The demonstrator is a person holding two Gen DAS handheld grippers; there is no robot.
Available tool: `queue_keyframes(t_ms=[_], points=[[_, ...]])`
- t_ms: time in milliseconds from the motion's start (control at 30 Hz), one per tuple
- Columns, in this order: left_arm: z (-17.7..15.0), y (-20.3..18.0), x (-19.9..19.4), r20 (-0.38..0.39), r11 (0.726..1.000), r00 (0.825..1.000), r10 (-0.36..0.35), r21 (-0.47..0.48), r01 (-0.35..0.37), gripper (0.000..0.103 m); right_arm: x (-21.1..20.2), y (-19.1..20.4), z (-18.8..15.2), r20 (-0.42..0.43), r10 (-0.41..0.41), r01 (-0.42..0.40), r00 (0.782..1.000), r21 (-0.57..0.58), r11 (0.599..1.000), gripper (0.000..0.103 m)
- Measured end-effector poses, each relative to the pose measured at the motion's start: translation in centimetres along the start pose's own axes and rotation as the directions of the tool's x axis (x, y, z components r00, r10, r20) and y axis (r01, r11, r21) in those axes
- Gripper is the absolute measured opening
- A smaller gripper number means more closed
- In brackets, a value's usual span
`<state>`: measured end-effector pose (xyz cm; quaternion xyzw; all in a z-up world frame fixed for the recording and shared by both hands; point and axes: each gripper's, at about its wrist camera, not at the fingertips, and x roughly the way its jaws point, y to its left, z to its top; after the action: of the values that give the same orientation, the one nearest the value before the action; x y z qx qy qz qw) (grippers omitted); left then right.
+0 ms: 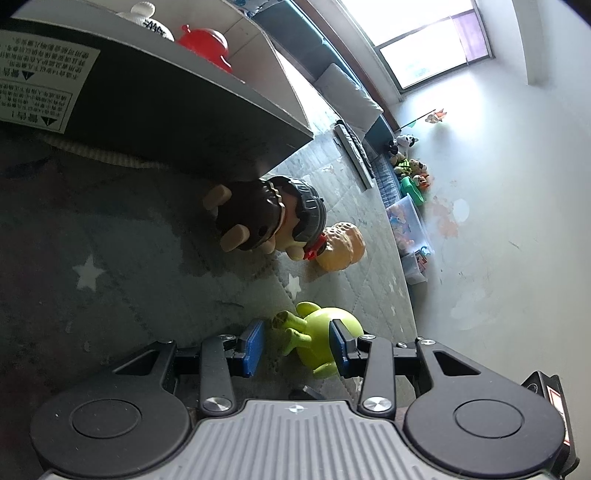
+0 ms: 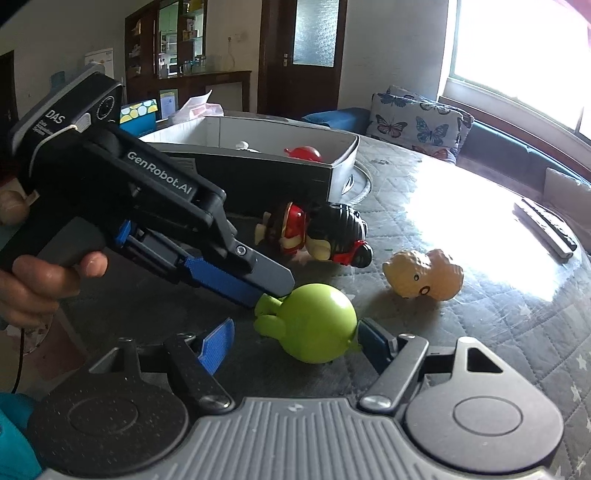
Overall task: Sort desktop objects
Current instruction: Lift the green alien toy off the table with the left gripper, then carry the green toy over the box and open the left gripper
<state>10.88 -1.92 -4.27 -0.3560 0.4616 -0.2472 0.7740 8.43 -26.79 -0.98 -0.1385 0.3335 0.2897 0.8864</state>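
Observation:
A green round toy [image 1: 321, 339] [image 2: 314, 325] lies on the grey quilted mat. My left gripper [image 1: 297, 345] is open, its blue pads on either side of the toy; in the right wrist view the left gripper [image 2: 273, 291] reaches down onto the toy's top. My right gripper [image 2: 295, 345] is open, with the toy between its fingers. A dark figure toy [image 1: 269, 218] [image 2: 317, 232] and a tan head toy [image 1: 341, 245] [image 2: 424, 275] lie beyond. An open box [image 2: 332, 162] [image 1: 207, 118] holds a red toy [image 2: 304, 153] [image 1: 207, 44] and a white toy [image 1: 147, 18].
A keyboard [image 2: 546, 229] [image 1: 354, 155] lies at the mat's far side. Butterfly cushions [image 2: 417, 122] sit by the window. Soft toys [image 1: 410, 166] and a clear bin [image 1: 410, 225] stand against the wall.

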Motion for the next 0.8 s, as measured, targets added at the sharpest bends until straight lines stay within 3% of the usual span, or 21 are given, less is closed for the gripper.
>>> queue_keyframes(t_ms=[433,800], points=[[0.0,0.2,0.9,0.001,0.998,0.999,-0.036,-0.05,0.036,0.042,0.8,-1.1,-0.4,-0.018,-0.041,0.041,0.999,0.026,0.999,0.05],[-0.3,0.3,0.2,0.025,0.996,0.999,-0.036,-0.08,0.038,0.042,0.6,-1.0,-0.3,-0.011,-0.021,0.021,1.0,0.075,0.997,0.049]])
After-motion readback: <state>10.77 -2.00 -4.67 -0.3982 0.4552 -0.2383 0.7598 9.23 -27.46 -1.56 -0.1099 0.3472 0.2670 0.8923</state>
